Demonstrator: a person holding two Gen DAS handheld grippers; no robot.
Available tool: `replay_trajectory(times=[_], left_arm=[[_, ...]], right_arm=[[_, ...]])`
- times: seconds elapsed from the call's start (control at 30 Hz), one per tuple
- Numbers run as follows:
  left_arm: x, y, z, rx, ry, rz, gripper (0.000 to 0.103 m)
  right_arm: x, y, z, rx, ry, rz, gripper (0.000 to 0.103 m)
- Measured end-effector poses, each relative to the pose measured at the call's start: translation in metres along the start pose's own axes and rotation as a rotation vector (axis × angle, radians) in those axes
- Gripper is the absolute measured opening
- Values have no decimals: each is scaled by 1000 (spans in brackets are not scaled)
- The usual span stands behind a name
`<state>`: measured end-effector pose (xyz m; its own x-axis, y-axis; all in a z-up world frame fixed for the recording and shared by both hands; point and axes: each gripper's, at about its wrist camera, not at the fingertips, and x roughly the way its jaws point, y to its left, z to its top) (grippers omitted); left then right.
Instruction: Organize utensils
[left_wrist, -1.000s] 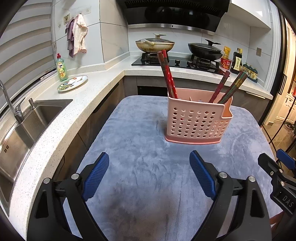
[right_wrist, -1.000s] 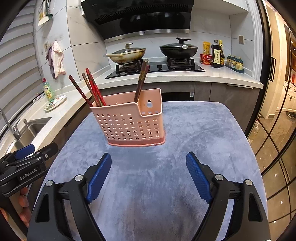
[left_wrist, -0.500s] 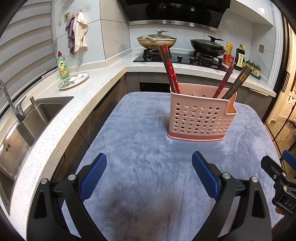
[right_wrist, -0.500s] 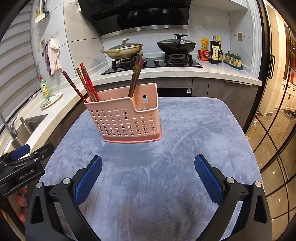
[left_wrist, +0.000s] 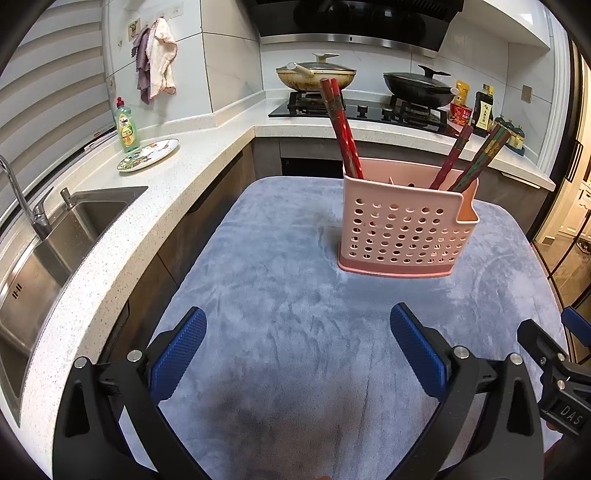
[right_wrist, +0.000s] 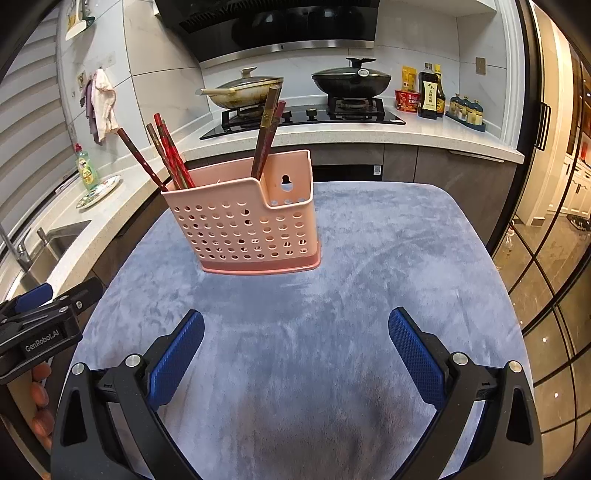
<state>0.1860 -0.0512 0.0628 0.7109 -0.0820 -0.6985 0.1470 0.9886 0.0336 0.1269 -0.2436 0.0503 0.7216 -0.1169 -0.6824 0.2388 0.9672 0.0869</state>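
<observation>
A pink perforated utensil holder stands upright on the grey-blue cloth. Red chopsticks lean out of its left compartment and darker chopsticks out of its right one. My left gripper hovers over the cloth in front of the holder, its jaws opening with nothing between them. In the right wrist view the same holder sits ahead of my right gripper, which is open and empty. Each gripper shows at the edge of the other's view.
A steel sink, a patterned plate and a green soap bottle line the white counter on the left. Behind the table is a stove with two lidded pans. Glass doors stand on the right.
Both grippers' jaws have spread a little wider. The holder and chopsticks have stayed where they were, and neither hand has shifted noticeably.
</observation>
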Motion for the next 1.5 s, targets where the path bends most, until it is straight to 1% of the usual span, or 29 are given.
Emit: replay_trajectory(times=[0.3,0.47,1.23,1.5], left_arm=[[6,-2,-2,0,23,-3,96],[9,-4,-3,5,30,12,96],[19,-3,0,4,27,31,96],[22,-4,-2,6,42,33,96]], right_arm=[[5,0,-2,1,15,-3,96],[8,1,-2,1,20,-3,96],[18,7,-2,-15,38,-11,96],[22,9,-2,-24,38,-21,96]])
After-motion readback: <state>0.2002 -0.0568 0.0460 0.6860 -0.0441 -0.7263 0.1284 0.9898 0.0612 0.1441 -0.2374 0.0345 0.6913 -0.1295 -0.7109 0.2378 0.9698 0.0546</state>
